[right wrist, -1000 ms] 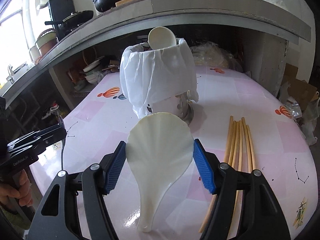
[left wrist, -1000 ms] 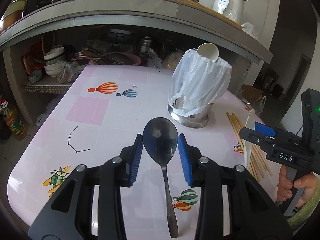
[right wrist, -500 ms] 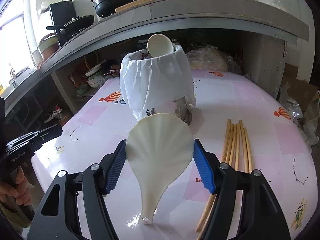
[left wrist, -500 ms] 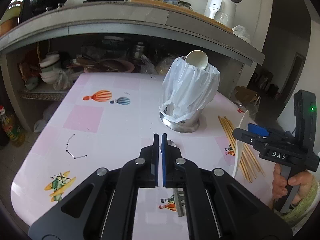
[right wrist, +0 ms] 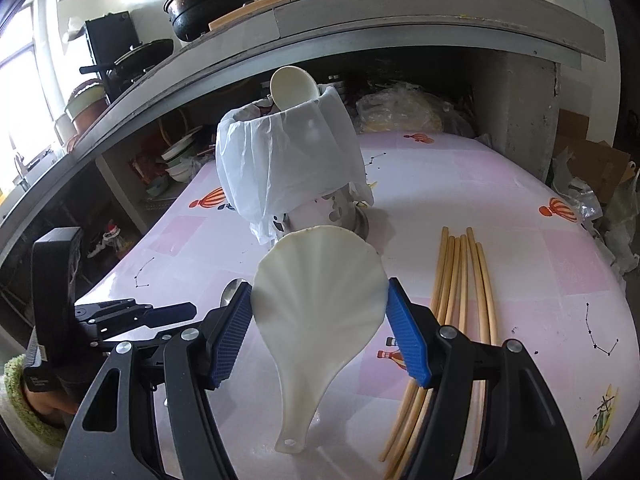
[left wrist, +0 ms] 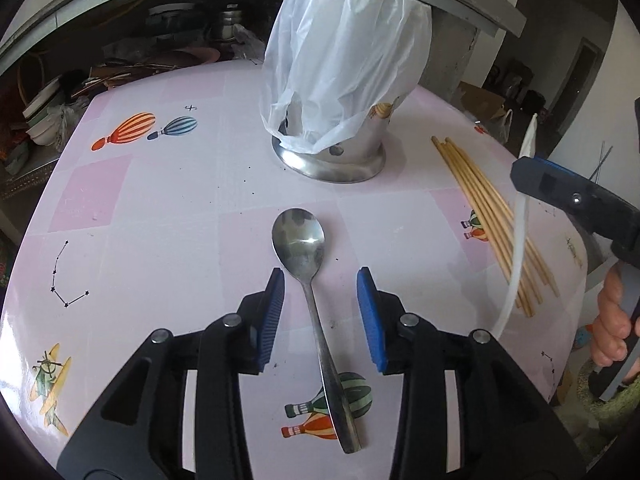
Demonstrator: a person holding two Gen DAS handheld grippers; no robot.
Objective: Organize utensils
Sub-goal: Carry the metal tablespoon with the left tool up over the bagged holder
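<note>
A metal spoon [left wrist: 298, 246] lies flat on the pink tablecloth, bowl toward the steel utensil holder [left wrist: 328, 164] wrapped in a white plastic bag. My left gripper [left wrist: 320, 276] hovers low over it; its jaws are opening, straddling the spoon's neck without pressing on it. My right gripper [right wrist: 320, 320] is shut on a white shell-shaped rice paddle [right wrist: 316, 300], held above the table in front of the holder [right wrist: 288, 168]. A white ladle [right wrist: 294, 88] sticks out of the holder's top. The spoon's bowl [right wrist: 230, 292] peeks out beside the paddle.
A bundle of long wooden chopsticks [right wrist: 460, 280] lies right of the paddle, also on the table's right side [left wrist: 488, 216]. Under the concrete counter behind the table are stacked bowls and clutter [left wrist: 44, 120]. A hand [left wrist: 612, 320] holds the right gripper.
My left jaws shut with nothing between them, then spread again, and the gripper dropped lower and closer to the holder. The spoon stayed on the table. The right gripper kept the paddle nearly still.
</note>
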